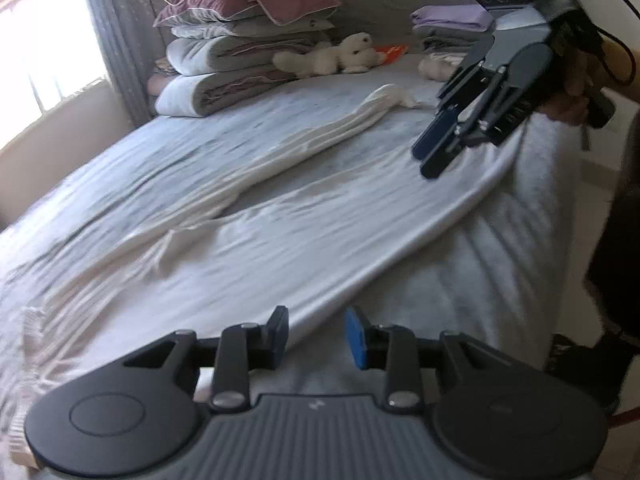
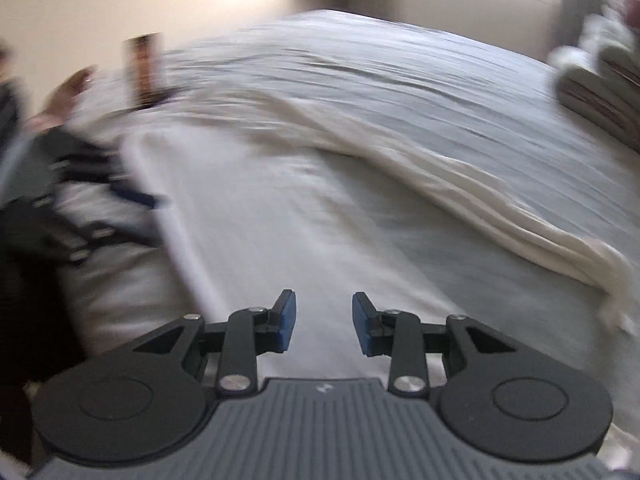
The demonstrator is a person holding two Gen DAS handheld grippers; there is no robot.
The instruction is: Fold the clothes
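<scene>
I see the bed filling both views, with a long white garment spread along its near edge and bunched toward the middle. Folded bedding is stacked at its far corner. My left gripper and right gripper hover above the garment, jaws parted, holding nothing.

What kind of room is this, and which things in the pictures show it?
Most likely a bedroom. A wide bed fills the view, pillows and folded bedding are stacked at its far end beside a curtained window, and a plush toy lies near them.
</scene>
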